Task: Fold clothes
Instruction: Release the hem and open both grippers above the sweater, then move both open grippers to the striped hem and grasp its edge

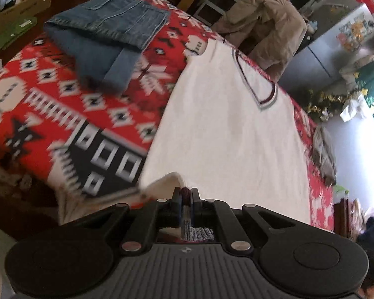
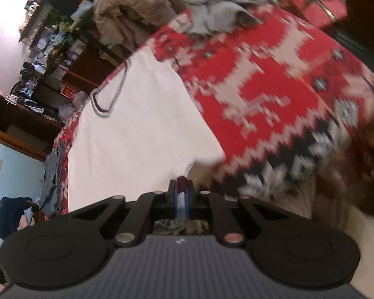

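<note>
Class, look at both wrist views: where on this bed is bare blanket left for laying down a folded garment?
Free: red blanket between folded jeans and white shirt; also red patch between the shirt and grey garment. Crowded: the far edge, with the tan coat.

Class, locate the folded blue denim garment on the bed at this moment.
In the left wrist view, the folded blue denim garment lies at upper left on the red patterned blanket, apart from the white V-neck top on its right.

- White garment (image 1: 227, 137): soft matt cloth, ribbed striped trim.
- Folded jeans (image 1: 107, 32): rough blue denim.
- Red patterned blanket (image 1: 62, 104): fuzzy fleece-like cloth.
- Left gripper (image 1: 185, 194): matt black plastic, shiny metal pins.
</note>
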Demonstrator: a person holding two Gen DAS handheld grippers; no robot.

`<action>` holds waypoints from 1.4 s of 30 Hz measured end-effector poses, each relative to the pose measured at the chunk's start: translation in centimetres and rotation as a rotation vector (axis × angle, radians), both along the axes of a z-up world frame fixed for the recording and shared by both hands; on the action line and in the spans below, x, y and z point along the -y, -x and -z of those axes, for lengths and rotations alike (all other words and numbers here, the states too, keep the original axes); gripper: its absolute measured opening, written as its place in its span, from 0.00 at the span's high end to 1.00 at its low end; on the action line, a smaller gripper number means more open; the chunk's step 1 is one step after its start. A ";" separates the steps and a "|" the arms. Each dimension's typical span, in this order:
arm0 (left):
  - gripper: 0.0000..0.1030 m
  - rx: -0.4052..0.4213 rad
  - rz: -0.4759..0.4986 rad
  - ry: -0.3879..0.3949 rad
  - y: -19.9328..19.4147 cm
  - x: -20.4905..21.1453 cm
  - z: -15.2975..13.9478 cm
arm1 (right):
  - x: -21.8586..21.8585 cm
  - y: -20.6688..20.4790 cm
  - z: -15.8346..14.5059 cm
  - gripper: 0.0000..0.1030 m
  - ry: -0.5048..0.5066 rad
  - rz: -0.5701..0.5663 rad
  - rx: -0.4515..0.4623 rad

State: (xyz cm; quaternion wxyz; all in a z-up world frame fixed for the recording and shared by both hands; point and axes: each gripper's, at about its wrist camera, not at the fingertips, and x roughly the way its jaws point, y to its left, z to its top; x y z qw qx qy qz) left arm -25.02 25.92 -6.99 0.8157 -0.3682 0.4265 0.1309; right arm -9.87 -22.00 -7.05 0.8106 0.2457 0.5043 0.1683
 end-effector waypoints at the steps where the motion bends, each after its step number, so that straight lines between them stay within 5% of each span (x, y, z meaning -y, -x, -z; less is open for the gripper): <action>1: 0.94 -0.007 -0.001 0.001 -0.7 -0.2 0.3 | -0.4 -0.7 -0.1 0.94 0.001 0.001 0.003; 8: 0.94 -0.064 -0.020 0.013 -4.8 -1.8 2.7 | -3.4 -5.7 2.2 0.94 0.022 0.035 -0.027; 11: 0.86 -0.071 -0.022 -0.031 -5.8 -1.8 3.2 | -4.6 -7.2 3.6 0.93 0.050 0.041 -0.052; 14: 0.78 -0.059 -0.017 -0.062 -6.5 -2.0 3.2 | -5.6 -7.9 4.7 0.83 0.104 0.040 -0.035; 17: 0.59 -0.035 -0.029 -0.131 -6.6 -2.2 2.1 | -6.0 -8.3 4.7 0.71 0.144 0.032 0.007; 22: 0.50 0.041 0.006 -0.210 -6.7 -2.1 -0.2 | -6.3 -8.1 1.8 0.41 0.271 0.024 0.163; 26: 0.56 0.109 0.088 -0.187 -9.0 -0.5 -0.7 | -7.7 -8.0 -0.5 0.50 0.314 -0.049 0.284; 28: 0.70 0.122 0.141 -0.177 -11.2 0.9 -0.3 | -10.0 -8.0 -0.7 0.73 0.311 -0.125 0.320; 30: 0.78 0.123 0.191 -0.168 -13.6 2.5 0.7 | -13.1 -7.9 -0.3 0.86 0.314 -0.210 0.357; 35: 0.85 0.080 0.278 -0.182 -18.4 5.8 4.0 | -21.5 -6.8 2.3 0.87 0.317 -0.399 0.455; 42: 0.92 0.061 0.237 -0.213 -20.3 3.9 5.2 | -27.8 -6.2 5.5 0.86 0.404 -0.539 0.491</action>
